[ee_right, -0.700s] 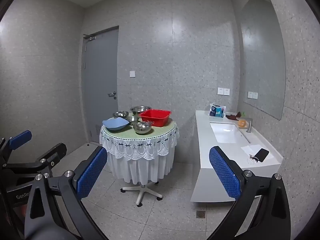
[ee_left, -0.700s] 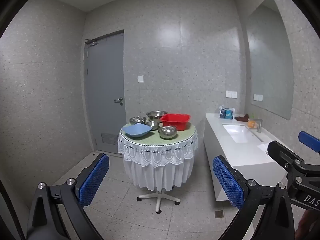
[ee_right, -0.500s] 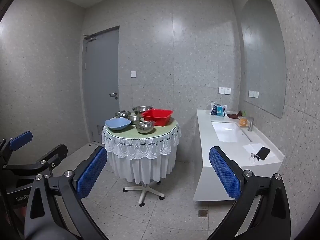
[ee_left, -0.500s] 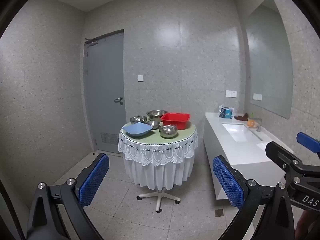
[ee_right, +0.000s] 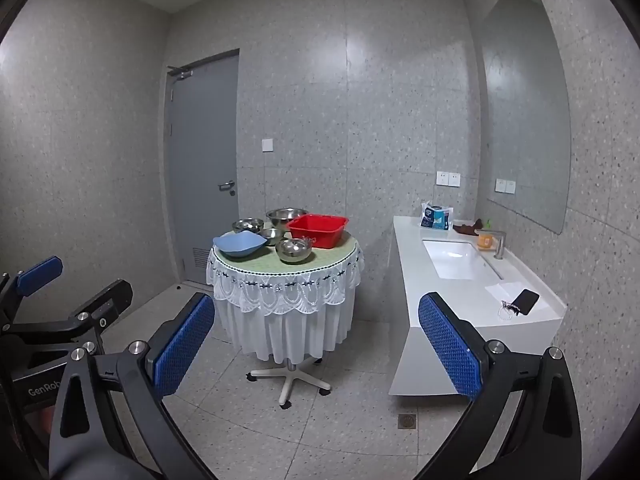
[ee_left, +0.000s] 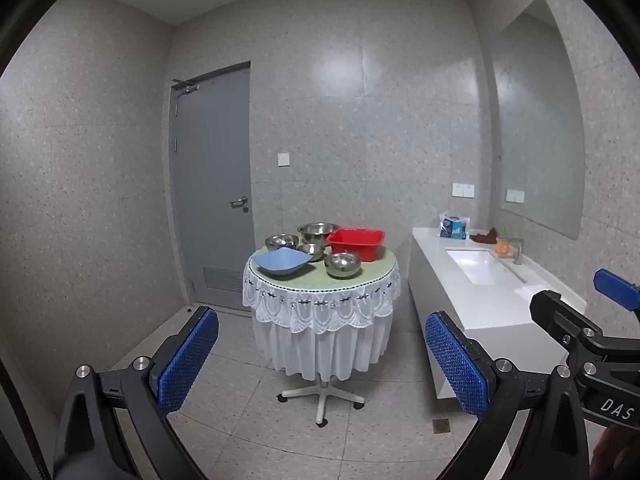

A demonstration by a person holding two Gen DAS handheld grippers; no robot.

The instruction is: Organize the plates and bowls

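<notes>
Left wrist: left gripper (ee_left: 320,354) jaws wide, empty, ribbed blue pads | right gripper (ee_right: 316,340) same | steel bowls (ee_left: 342,265), blue plate (ee_left: 282,261), red tub (ee_left: 355,243) on lace-skirted round table (ee_left: 320,292).

Left gripper (ee_left: 322,354) with blue-padded fingers (ee_left: 188,356) spread wide and empty, round lace-skirted worktop (ee_left: 320,300) well ahead, blue plate (ee_left: 282,261) beside four steel bowls (ee_left: 342,265), red basin (ee_left: 356,243) behind, right gripper (ee_left: 592,336) at right edge, white sink counter (ee_left: 476,300), grey door (ee_left: 212,200).
</notes>
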